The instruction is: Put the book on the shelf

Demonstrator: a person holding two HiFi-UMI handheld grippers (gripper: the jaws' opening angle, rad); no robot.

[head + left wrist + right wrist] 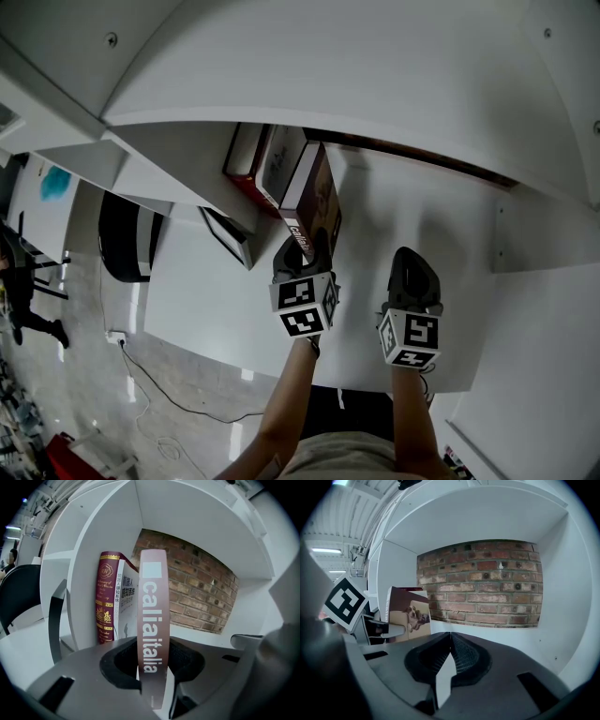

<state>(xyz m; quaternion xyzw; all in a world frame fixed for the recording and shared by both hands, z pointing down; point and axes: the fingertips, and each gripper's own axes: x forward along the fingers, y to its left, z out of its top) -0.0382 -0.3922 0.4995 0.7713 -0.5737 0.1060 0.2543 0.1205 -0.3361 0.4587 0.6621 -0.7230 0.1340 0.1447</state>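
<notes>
Books (116, 605) stand just left of the held book (153, 620), brick wall (199, 597) behind.

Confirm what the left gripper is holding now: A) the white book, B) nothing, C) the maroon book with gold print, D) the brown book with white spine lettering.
D: the left gripper view shows the left gripper clamped on the spine of the brown book, while the maroon book and the white book stand behind it.
</notes>
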